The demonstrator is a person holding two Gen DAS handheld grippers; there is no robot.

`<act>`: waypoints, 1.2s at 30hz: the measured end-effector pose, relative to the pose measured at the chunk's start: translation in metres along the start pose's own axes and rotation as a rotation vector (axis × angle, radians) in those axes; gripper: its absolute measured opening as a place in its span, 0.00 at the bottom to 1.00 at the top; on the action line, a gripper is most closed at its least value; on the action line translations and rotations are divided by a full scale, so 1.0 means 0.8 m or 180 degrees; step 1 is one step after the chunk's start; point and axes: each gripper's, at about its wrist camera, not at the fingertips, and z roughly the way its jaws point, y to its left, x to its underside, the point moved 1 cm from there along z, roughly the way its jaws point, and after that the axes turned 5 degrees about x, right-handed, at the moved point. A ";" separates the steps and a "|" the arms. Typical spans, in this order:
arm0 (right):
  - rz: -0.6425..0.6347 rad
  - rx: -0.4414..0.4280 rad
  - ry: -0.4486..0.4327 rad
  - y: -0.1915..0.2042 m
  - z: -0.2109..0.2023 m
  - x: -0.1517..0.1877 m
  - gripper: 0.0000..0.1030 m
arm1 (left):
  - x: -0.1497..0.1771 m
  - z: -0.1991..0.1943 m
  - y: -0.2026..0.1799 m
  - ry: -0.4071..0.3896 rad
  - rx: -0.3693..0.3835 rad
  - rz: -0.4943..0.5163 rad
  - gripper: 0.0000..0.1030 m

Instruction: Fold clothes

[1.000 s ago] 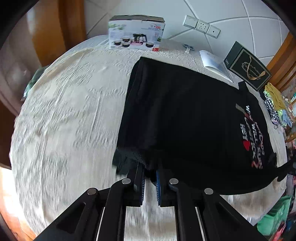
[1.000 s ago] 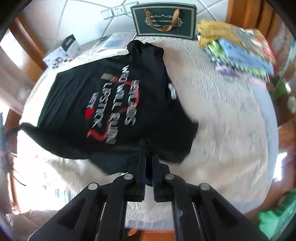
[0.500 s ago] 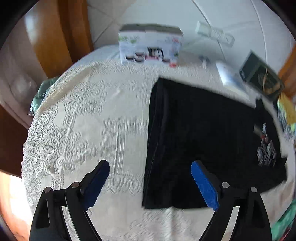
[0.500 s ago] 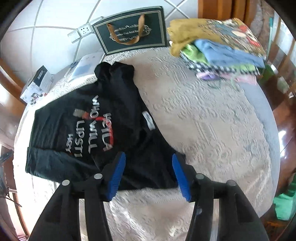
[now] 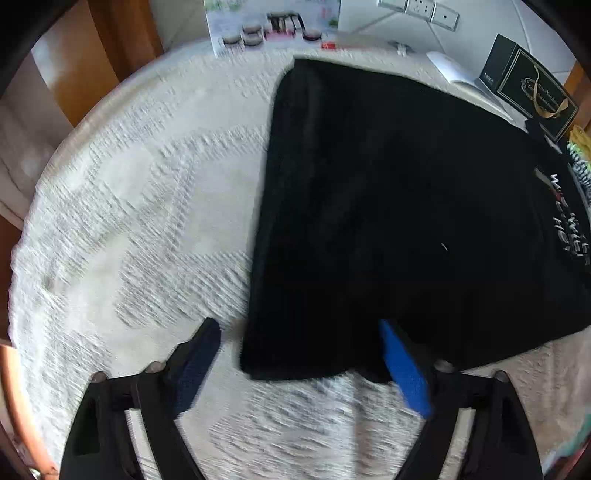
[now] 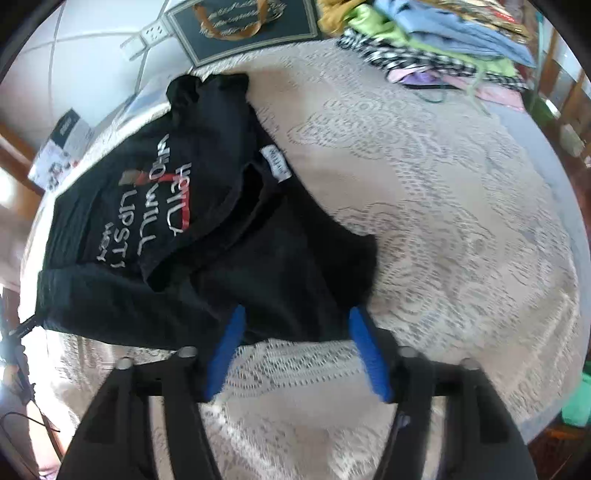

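I am holding the left gripper and right gripper with jaws spread, closing and opening respectively, gripping nothing, while the black shirt is lying half-folded on the desk, further folds remaining.

The T-shirt is black, with white lettering and a red stroke across its chest and a small white label at its collar. Under the shirt, the tabletop wears a cream lace cloth worked in looping floral motifs. Beyond the shirt's collar stands a dark green gift box with gold script, a gold border and a tan ribbon handle. Right of that box lies a clothes pile in mustard, lime green, pale blue, lilac and black-and-white check. Each claw is black with blue pads.
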 end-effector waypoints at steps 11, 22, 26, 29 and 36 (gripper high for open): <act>0.0057 0.0037 -0.0091 -0.007 -0.062 0.016 0.06 | 0.030 -0.087 0.011 -0.0146 0.0089 -0.0395 0.11; 0.0114 0.0087 -0.0070 -0.052 -0.073 0.061 0.04 | 0.074 -0.094 0.025 -0.0100 0.0212 -0.0470 0.28; 0.0148 -0.0068 -0.0098 -0.044 -0.067 0.063 0.26 | 0.048 -0.091 0.009 -0.0253 0.0198 -0.0293 0.82; 0.0163 -0.0157 -0.0080 -0.034 -0.058 0.060 0.50 | 0.023 -0.074 -0.002 -0.0293 0.0145 -0.0186 0.82; 0.0075 -0.0056 -0.0106 -0.003 -0.027 0.040 0.50 | -0.011 -0.002 -0.032 -0.0050 -0.0120 0.0083 0.81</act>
